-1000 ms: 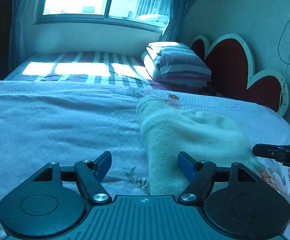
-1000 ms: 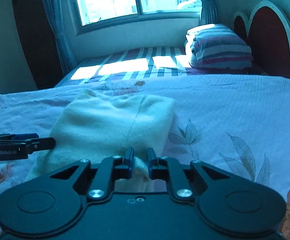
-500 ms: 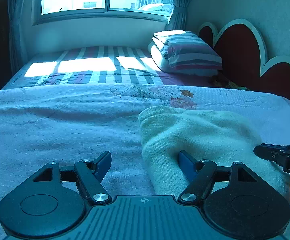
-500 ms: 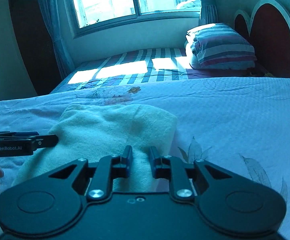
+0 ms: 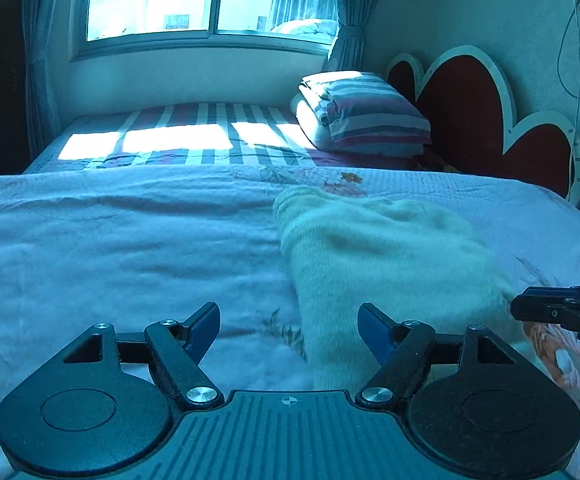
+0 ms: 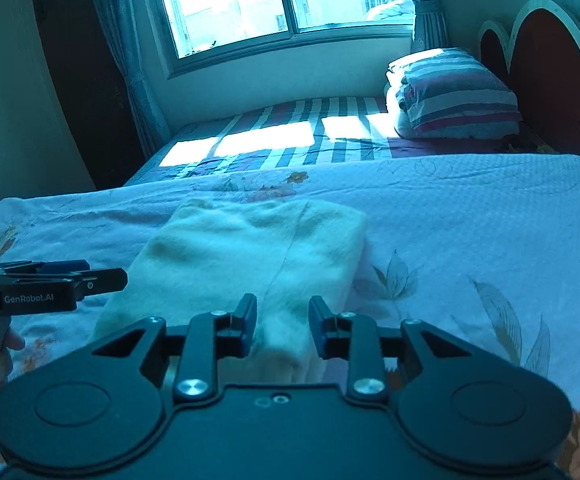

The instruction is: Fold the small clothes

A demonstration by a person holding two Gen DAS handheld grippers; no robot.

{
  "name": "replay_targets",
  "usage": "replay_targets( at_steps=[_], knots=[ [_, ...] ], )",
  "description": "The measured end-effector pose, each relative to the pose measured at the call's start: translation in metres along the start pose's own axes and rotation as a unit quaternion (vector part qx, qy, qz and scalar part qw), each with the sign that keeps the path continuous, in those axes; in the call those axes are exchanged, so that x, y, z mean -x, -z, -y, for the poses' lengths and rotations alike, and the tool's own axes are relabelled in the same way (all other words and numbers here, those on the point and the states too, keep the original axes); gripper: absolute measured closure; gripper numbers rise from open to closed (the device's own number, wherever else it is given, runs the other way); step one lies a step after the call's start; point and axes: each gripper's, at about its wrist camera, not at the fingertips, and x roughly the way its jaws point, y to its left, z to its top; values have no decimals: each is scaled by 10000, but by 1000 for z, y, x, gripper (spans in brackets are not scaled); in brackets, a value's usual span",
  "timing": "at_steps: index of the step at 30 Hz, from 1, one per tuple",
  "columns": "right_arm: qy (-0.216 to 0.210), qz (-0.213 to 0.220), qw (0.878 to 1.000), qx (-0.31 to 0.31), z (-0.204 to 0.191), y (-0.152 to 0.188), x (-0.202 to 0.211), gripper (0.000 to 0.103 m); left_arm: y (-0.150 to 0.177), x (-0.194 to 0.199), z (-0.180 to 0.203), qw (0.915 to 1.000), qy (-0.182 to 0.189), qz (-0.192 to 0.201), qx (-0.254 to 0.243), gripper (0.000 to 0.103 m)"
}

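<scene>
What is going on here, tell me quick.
A person is folding a small cream garment on a bed with a handheld gripper in each hand. The garment lies flat, already folded into a thick rectangle. The right gripper is open, its fingers straddling the garment's near edge. The left gripper is open wide at the garment's left side, gripping nothing. Striped bedding sits stacked by the headboard.

Folded cream fuzzy garment (image 5: 374, 264) lies flat on the floral bedspread (image 5: 129, 240)
</scene>
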Motion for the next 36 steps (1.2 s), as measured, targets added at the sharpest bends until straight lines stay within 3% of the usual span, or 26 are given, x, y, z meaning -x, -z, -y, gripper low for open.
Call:
replay_targets(
  at_steps=[5,8,10,14,17,19,20,22,25,28,30,32,36],
  knots=[
    [-54,-220,9997,-48,-16,46,29,72,38,23,4,9996,154,-224,98,28],
    [160,-373,9987,304,-29,65,28,70,51,21,10,9990,155,-424,6,28],
    [327,-395,9968,608,-33,73,31,69,60,29,8,9992,123,-373,-62,28],
    [223,-510,9972,499,-21,78,43,69,69,48,-3,9994,133,-268,-185,28],
    [-134,-109,9996,-228,-1,68,65,66,56,54,-14,9993,305,-67,-196,28],
    [-444,86,9955,-838,18,60,67,51,41,44,-21,9983,588,-42,-20,28],
    [-533,143,9920,-1134,29,56,62,48,33,37,-26,9966,807,-77,161,28],
    [-749,159,9848,-1557,47,51,44,44,19,16,-38,9888,1306,-283,661,28],
    [-1095,51,9727,-2048,66,43,17,43,7,-18,-59,9676,1978,-649,1431,28],
    [-1503,6,9593,-2391,80,38,0,43,2,-40,-69,9509,2360,-924,1777,28],
    [-1619,-145,9541,-2517,89,35,-14,39,4,-54,-71,9474,2402,-1048,1836,28],
    [-1761,-312,9495,-2579,94,35,-26,38,6,-66,-71,9443,2477,-1119,1852,40],
    [-2085,-454,9413,-2614,101,34,-43,41,7,-85,-77,9260,2885,-1165,2138,41]
  ],
)
